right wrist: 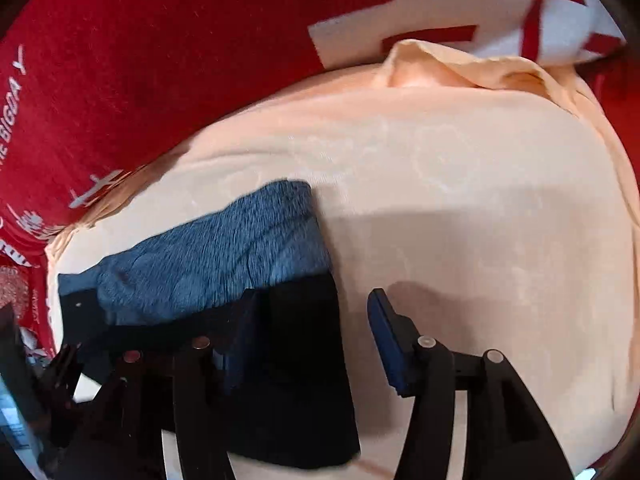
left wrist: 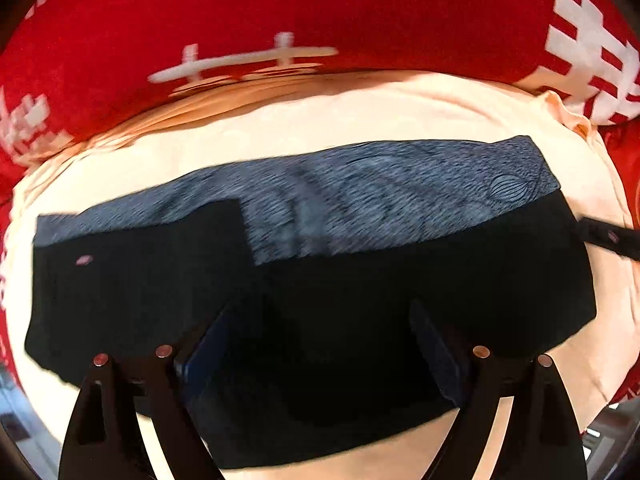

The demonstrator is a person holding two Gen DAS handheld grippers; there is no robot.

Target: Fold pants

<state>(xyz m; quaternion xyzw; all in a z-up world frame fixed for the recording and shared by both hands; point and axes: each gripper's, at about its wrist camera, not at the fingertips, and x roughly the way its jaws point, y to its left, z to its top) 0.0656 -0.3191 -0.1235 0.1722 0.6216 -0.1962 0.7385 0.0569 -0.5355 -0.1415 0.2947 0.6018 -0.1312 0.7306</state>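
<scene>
The black pants (left wrist: 360,300) lie folded into a wide band on the cream cloth, with their grey-blue inner lining (left wrist: 360,196) showing along the far edge. My left gripper (left wrist: 332,320) is open, its jaws spread wide above the middle of the black fabric, holding nothing. In the right wrist view the pants (right wrist: 296,360) end at the lower left, lining (right wrist: 216,260) beyond. My right gripper (right wrist: 312,312) is open over the pants' right end, its left finger over the black fabric and its right finger (right wrist: 386,328) over bare cloth.
A cream cloth (left wrist: 360,120) covers the work surface, bunched at its far right corner (right wrist: 440,64). A red blanket with white characters (left wrist: 280,8) lies behind and around it. The right gripper's tip (left wrist: 612,236) shows at the left view's right edge.
</scene>
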